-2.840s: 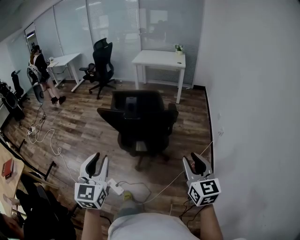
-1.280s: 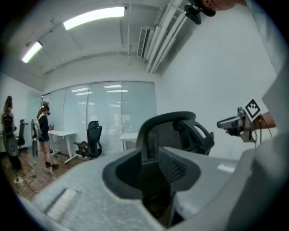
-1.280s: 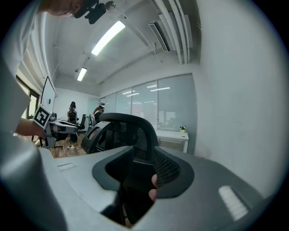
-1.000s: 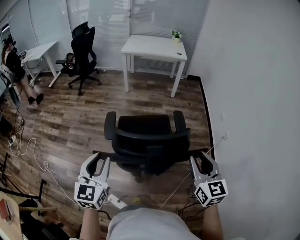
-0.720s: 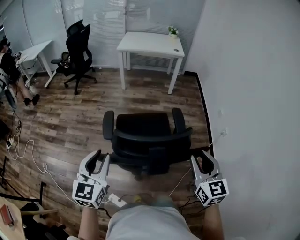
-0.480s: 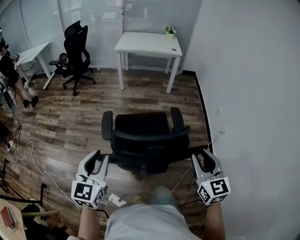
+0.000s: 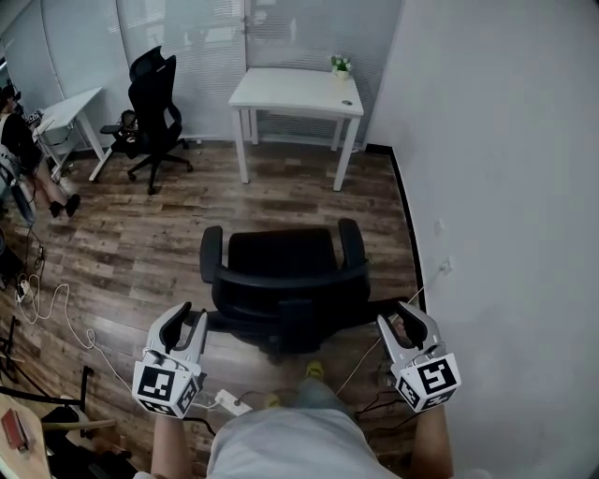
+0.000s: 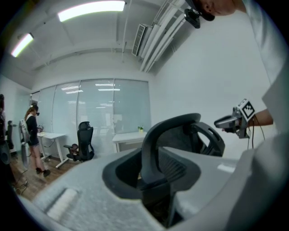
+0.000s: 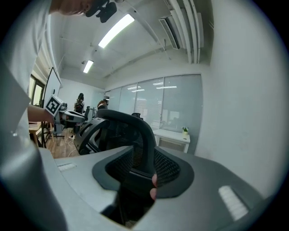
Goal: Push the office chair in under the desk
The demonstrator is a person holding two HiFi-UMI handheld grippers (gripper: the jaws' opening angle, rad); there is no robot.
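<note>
Facing desk [image 7: 295, 92] now, chair [image 7: 281, 254] formerly askew

Dark wood-plank floor [image 7: 140, 243] meets a plain white wall [image 7: 505, 140] at right; frosted glass partition panels [image 7: 187, 37] behind, strip ceiling light [image 8: 90, 10] overhead.

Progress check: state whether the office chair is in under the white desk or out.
Out. The office chair stands on the wood floor, a bare stretch separating it from the white desk.

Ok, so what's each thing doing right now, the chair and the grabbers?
office chair, upright on the floor, not under the desk yet.
left gripper, jaws shut on the office chair's back.
right gripper, jaws shut on the office chair's back.
far chair, upright, pulled out.
</note>
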